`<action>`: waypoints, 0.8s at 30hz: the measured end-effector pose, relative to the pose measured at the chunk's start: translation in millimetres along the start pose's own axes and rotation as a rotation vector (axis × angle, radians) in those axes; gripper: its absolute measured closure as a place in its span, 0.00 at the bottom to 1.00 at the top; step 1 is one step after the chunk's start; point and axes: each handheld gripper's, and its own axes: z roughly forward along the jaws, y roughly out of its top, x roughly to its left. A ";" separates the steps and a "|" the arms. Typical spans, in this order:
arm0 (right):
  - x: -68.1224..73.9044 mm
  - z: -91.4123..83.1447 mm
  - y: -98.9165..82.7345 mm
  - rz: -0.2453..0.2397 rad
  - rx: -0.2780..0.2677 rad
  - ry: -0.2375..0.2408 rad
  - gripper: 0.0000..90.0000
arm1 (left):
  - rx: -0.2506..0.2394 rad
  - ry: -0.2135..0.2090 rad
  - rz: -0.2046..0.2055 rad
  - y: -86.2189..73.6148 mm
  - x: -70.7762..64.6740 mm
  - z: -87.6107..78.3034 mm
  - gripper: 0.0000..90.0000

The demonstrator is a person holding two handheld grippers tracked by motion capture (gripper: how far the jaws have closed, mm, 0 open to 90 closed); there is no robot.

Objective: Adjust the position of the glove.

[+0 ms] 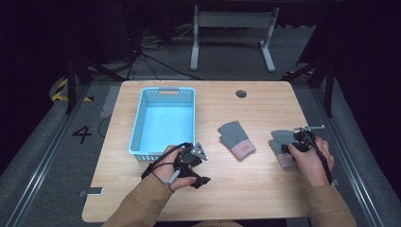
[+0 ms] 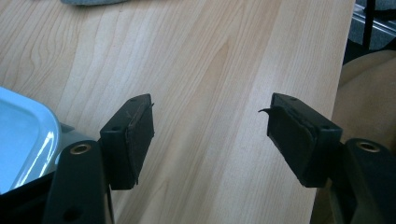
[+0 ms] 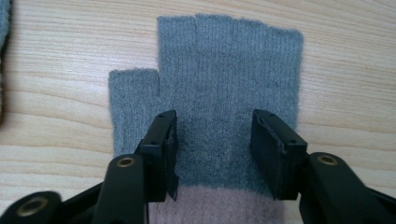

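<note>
A light wooden tabletop (image 1: 255,189) is seen from above, with a person's forearms entering from the near edge and a handheld gripper in each hand. A light blue plastic basket (image 1: 137,123) stands on the left half of the tabletop. Two grey fingerless gloves with pink cuffs lie on the right half, well apart from the basket.

The right gripper (image 3: 214,154) is held low over the right-hand glove (image 3: 224,84), near the tabletop's right edge. Its fingers (image 3: 161,149) are spread moderately wide and straddle the glove's palm just above the pink cuff; nothing is held yet. The second glove (image 1: 237,138) lies just to the left, between the right-hand glove and the basket. The left gripper (image 2: 210,140) is held near the basket's near corner, its fingers open wide over bare wood, holding nothing.

The step in hand is judged to be the grasp of the right-hand glove. It would be done well if the fingers were lowered until they press into the knit, then closed so that a fold of fabric near the cuff is pinched; a soft glove is likely to slip if only the top layer is caught.

In the right gripper view, the glove lies flat, its long axis running from the cuff at the bottom to the open finger ends at the top, away from the gripper, with the thumb stub out to the left. From above, the cuff is seen pointing toward the person.
</note>
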 end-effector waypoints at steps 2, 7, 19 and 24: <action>-0.6 0.3 0.0 -0.001 0.006 -0.001 0.61 | -0.003 0.001 0.002 -0.1 0.7 0.0 0.36; 1.8 1.5 -0.1 -0.018 0.011 -0.011 0.69 | -0.015 -0.003 -0.007 0.2 0.2 -1.2 0.36; 3.4 0.7 1.4 -0.045 0.014 0.009 0.90 | -0.023 -0.001 -0.008 -0.3 1.1 -2.7 0.36; 1.0 -11.9 2.9 -0.050 -0.015 0.053 0.90 | -0.029 0.000 -0.014 -0.7 2.9 -4.3 0.36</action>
